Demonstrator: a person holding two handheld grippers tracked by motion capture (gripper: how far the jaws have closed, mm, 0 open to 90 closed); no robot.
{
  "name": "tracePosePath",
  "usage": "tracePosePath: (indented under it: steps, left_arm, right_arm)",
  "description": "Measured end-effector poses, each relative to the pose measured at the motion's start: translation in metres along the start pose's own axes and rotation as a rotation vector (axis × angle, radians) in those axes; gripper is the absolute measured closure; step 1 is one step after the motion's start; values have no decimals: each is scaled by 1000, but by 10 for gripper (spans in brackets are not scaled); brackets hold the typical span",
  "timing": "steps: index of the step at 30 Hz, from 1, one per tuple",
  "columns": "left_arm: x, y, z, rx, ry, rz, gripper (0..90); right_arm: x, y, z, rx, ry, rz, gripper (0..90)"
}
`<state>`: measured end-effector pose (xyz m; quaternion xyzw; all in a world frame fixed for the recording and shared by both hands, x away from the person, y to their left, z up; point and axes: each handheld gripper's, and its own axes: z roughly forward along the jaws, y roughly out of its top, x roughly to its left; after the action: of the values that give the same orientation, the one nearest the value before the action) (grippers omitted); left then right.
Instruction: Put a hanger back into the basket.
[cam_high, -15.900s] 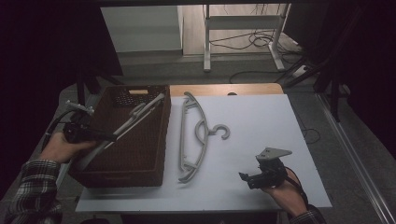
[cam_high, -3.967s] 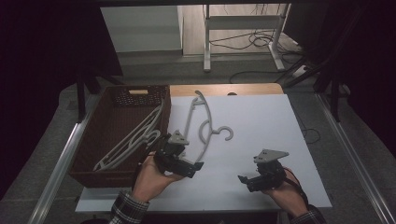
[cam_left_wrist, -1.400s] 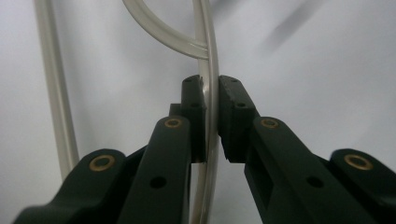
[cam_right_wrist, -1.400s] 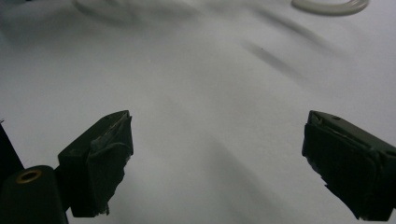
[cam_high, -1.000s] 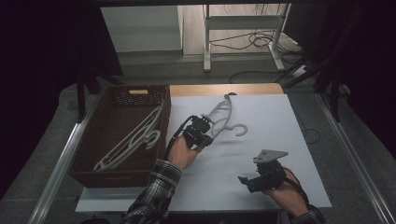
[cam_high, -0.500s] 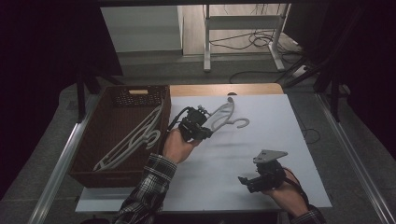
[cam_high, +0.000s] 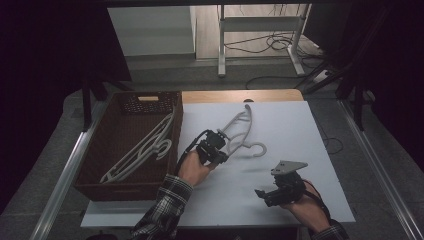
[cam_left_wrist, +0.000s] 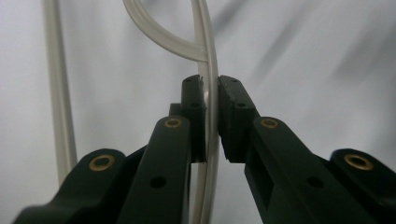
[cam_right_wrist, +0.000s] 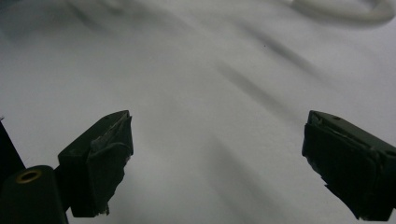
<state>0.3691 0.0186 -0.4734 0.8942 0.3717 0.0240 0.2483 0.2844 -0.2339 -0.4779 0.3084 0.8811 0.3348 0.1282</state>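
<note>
White tabletop (cam_high: 300, 130), dim room, brown basket (cam_high: 100, 160) at left with one hanger (cam_high: 142, 152) inside. Second hanger (cam_high: 240, 132) on table just right of basket, far end seemingly lifted; view dark. My left claw (cam_high: 216, 148) clamped on its thin rail (cam_left_wrist: 212, 93). Judged light, stiff plastic, smooth, likely to pivot in pinch; grip near hook for balance. My right claw (cam_high: 265, 195) resting near table's front edge, jaws wide, empty.

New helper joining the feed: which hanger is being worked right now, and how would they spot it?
On the white table, right of the brown basket, the pale hanger is pinched in the left gripper. The other hangers lie in the basket.
</note>
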Motion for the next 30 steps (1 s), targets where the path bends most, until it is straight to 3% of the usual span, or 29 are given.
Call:
tracePosePath:
  steps: [7, 9, 15, 20, 21, 24, 30]
  left_arm:
    - [4, -10, 30, 105, 6, 14, 818]
    - [5, -10, 31, 98, -4, 3, 812]
    - [2, 1, 36, 116, 31, 8, 716]
    - [0, 7, 37, 141, 68, 5, 776]
    - [1, 7, 37, 143, 65, 7, 815]
    - [3, 8, 37, 149, 52, 5, 824]
    - [1, 10, 28, 148, 48, 56, 828]
  right_arm:
    - [0, 0, 0, 2, 0, -1, 92]
    - [0, 0, 0, 2, 0, 0, 92]
    - [0, 0, 1, 6, 1, -3, 92]
    - [-1, 0, 1, 6, 2, -2, 93]
    - [-1, 0, 1, 5, 3, -2, 93]
    - [0, -1, 0, 4, 2, -1, 92]
    - [-1, -1, 0, 4, 2, 0, 93]
